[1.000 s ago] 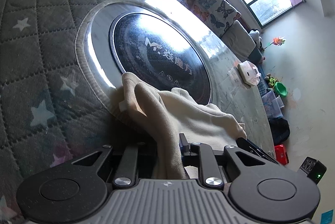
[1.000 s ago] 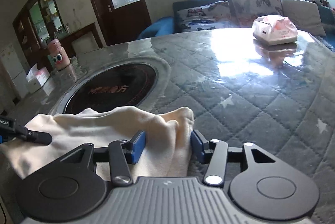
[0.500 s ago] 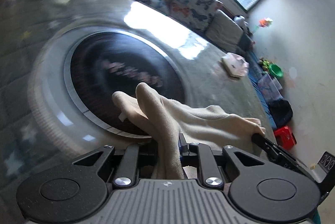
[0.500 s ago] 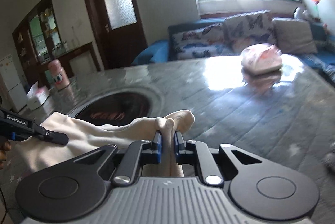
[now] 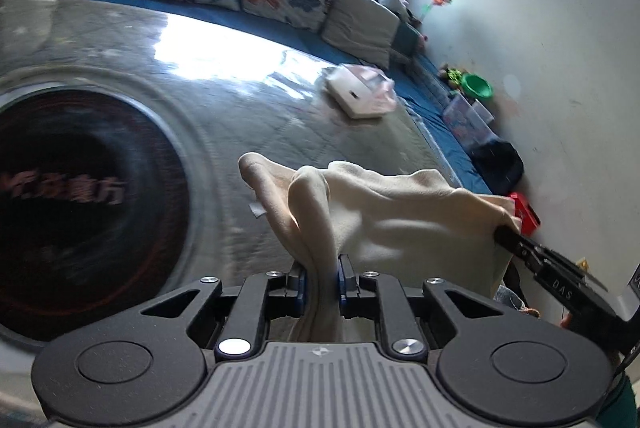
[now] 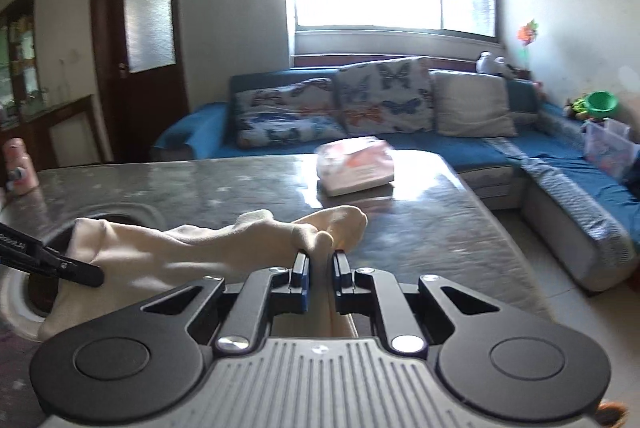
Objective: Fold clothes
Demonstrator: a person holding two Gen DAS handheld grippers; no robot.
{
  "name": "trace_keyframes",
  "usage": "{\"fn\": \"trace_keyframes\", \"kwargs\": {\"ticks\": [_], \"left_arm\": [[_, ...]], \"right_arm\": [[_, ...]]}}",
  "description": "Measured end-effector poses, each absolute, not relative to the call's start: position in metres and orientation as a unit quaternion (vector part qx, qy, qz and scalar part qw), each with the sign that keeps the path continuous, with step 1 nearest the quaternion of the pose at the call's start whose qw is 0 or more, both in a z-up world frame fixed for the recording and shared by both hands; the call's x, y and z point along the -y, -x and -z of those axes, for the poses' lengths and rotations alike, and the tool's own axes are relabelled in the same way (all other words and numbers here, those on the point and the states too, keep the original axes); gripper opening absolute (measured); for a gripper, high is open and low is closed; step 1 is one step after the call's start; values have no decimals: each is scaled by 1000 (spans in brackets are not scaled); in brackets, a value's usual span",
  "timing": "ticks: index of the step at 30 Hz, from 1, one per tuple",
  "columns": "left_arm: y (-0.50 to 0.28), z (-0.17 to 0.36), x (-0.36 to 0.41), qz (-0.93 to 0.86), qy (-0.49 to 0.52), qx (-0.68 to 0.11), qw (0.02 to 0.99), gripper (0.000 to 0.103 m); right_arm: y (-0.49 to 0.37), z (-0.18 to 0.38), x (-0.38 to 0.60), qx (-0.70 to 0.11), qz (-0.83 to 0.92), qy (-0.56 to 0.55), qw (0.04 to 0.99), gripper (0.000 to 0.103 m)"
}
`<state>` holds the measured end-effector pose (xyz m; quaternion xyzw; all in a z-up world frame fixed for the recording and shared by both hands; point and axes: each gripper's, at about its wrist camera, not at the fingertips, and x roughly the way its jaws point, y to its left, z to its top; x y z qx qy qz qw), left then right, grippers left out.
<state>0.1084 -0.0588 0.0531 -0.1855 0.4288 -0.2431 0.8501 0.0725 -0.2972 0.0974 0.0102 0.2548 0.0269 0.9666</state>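
Note:
A cream garment (image 5: 400, 224) hangs stretched between my two grippers, lifted off the table. My left gripper (image 5: 320, 274) is shut on one bunched corner of it. At the right edge of the left wrist view the right gripper's fingers (image 5: 516, 246) pinch the other corner. In the right wrist view my right gripper (image 6: 320, 270) is shut on a bunched fold of the cream garment (image 6: 192, 252). There the left gripper's fingertips (image 6: 80, 272) clamp the cloth at the far left. The cloth's lower part is hidden behind both gripper bodies.
The quilted grey table (image 5: 248, 107) carries a round dark inset plate (image 5: 80, 207) and a tissue pack (image 6: 356, 167). Beyond it stands a blue sofa (image 6: 460, 143) with butterfly cushions. A pink bottle (image 6: 20, 167) stands at the table's far left. Bins and toys lie by the wall.
The right gripper went from open around the cloth to shut on it. Both grippers rose and lifted the garment off the table, and both views swung toward the sofa and window.

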Motion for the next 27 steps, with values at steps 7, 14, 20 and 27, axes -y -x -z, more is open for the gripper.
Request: {"fn": "trace_keyframes", "kwargs": {"ticks": [7, 14, 20, 27], "left_arm": [[-123, -42, 86, 247, 164, -441, 847, 15], [-128, -31, 86, 228, 144, -452, 850, 24], [-128, -40, 78, 202, 127, -432, 870, 38], [-133, -60, 85, 218, 119, -393, 885, 35]], "right_arm": [[-91, -78, 320, -278, 5, -9, 960, 10], [-107, -52, 331, -318, 14, -17, 948, 12], [-105, -45, 338, -327, 35, -15, 944, 14], [-119, -48, 324, -325, -21, -30, 945, 14]]}}
